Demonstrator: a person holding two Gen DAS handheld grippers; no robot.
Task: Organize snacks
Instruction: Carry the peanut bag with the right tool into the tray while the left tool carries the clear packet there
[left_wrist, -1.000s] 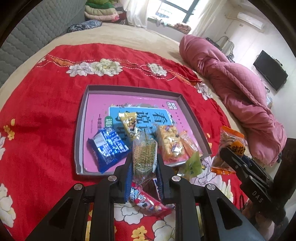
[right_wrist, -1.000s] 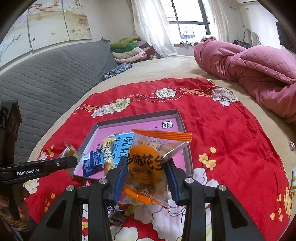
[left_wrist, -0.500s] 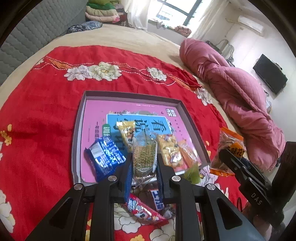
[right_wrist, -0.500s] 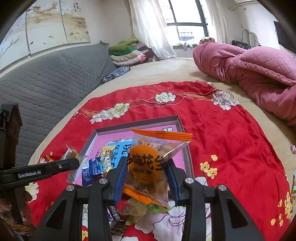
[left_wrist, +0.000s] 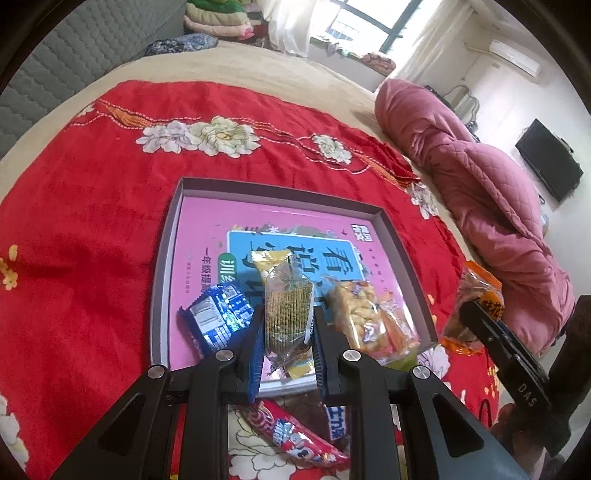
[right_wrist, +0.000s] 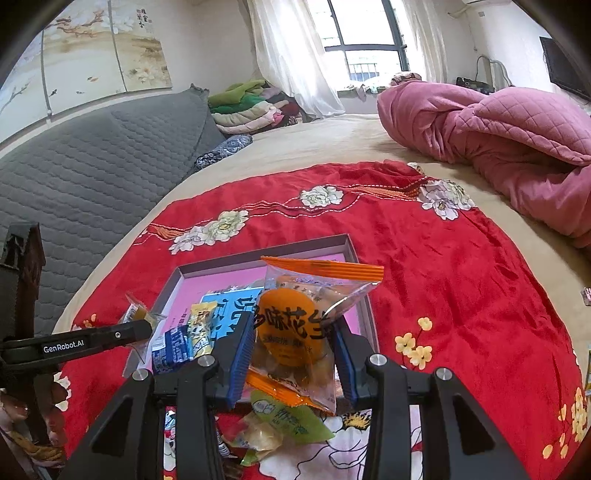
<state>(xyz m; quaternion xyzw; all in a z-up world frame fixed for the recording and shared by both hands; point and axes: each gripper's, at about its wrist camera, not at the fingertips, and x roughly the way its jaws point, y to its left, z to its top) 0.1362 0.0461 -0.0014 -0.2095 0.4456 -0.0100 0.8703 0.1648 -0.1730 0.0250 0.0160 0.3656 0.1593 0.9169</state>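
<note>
My left gripper (left_wrist: 288, 325) is shut on a clear cracker packet (left_wrist: 288, 314), held above the near edge of the grey tray (left_wrist: 164, 258) with its pink liner. Inside the tray lie a blue packet (left_wrist: 218, 319), a yellow packet (left_wrist: 267, 260) and an orange-brown snack packet (left_wrist: 364, 314). My right gripper (right_wrist: 293, 343) is shut on an orange peanut packet (right_wrist: 295, 328), just in front of the tray's (right_wrist: 258, 254) near right corner. That gripper and its packet (left_wrist: 476, 310) show at the right of the left wrist view. The left gripper's fingers (right_wrist: 122, 334) show at the left of the right wrist view.
A red packet (left_wrist: 291, 435) and a blue-white one (left_wrist: 336, 421) lie on the red flowered cloth (left_wrist: 74, 221) under my left gripper. A green packet (right_wrist: 291, 421) lies under the right one. A pink quilt (right_wrist: 498, 136) is bunched at the right, a grey headboard (right_wrist: 92, 158) at the left.
My left gripper has carried the cracker packet forward, from before the tray to above its near edge. The right gripper has edged slightly closer to the tray with the peanut packet.
</note>
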